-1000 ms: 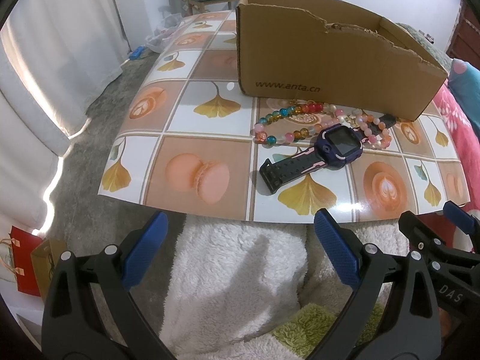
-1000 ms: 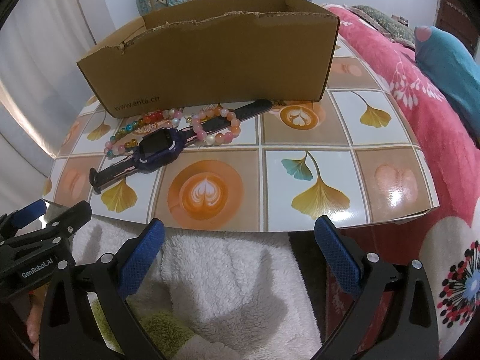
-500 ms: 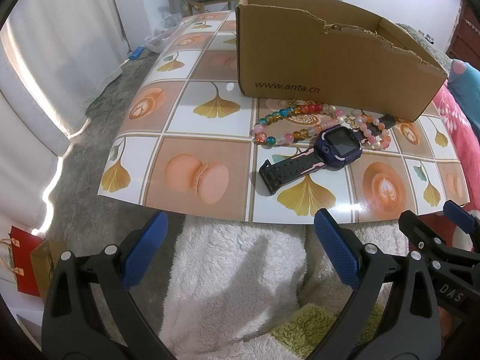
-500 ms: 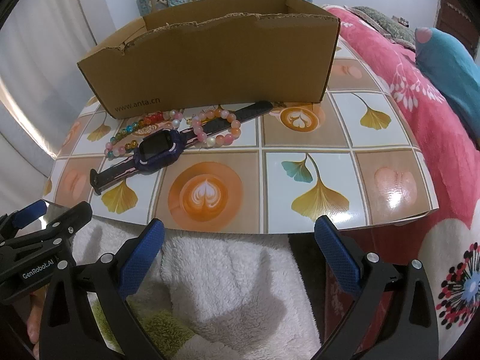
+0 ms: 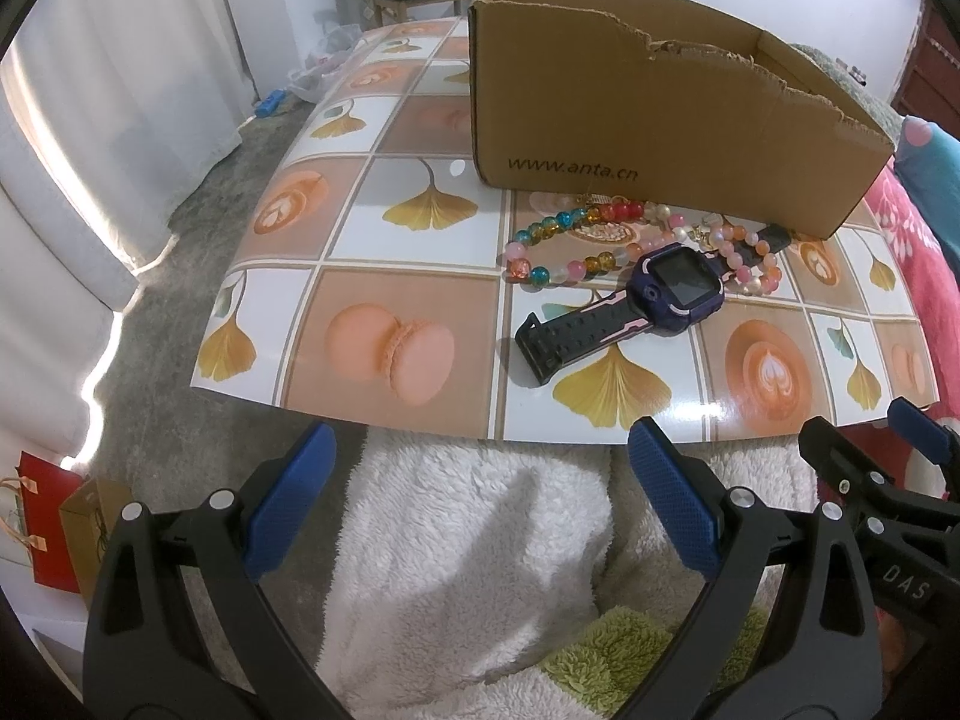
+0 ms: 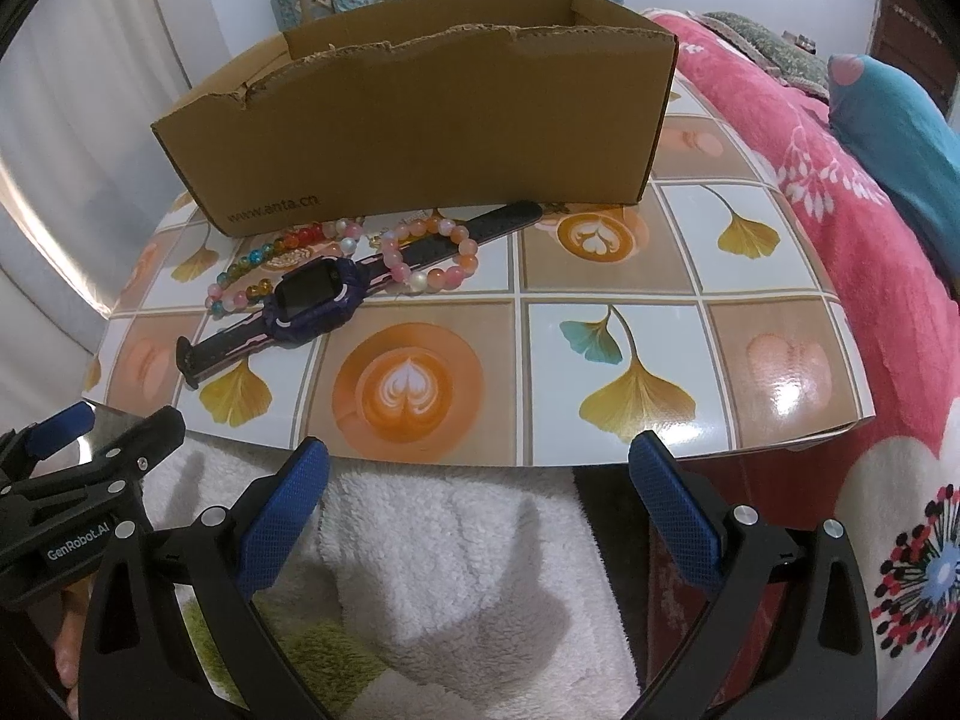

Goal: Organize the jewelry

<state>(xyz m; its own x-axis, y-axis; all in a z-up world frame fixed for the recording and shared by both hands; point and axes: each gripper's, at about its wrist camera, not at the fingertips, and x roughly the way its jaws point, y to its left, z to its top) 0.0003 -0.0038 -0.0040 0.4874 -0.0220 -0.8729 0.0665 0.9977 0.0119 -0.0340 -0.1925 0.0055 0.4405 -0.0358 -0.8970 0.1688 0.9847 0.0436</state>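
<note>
A purple smartwatch [image 5: 675, 289] [image 6: 318, 298] with a black strap lies on the patterned table top [image 5: 384, 252] [image 6: 648, 276]. Behind it rest a multicoloured bead bracelet [image 5: 567, 243] [image 6: 258, 267] and a pink bead bracelet [image 5: 750, 258] [image 6: 435, 255]. An open cardboard box [image 5: 648, 138] [image 6: 420, 126] stands just beyond them. My left gripper [image 5: 480, 510] hangs open in front of the table's near edge, over a white fluffy cloth. My right gripper [image 6: 477, 507] is open too, level with that same edge. Both hold nothing.
A white fluffy cloth [image 5: 456, 570] [image 6: 456, 564] and a green mat [image 5: 618, 660] lie below the table edge. A pink floral blanket [image 6: 870, 252] borders the table on the right. White curtains [image 5: 90, 120] and a red paper bag [image 5: 42, 528] are at left.
Both grippers have edged a little closer to the table; the watch and bracelets sit slightly larger in view. Nothing has been picked up.
</note>
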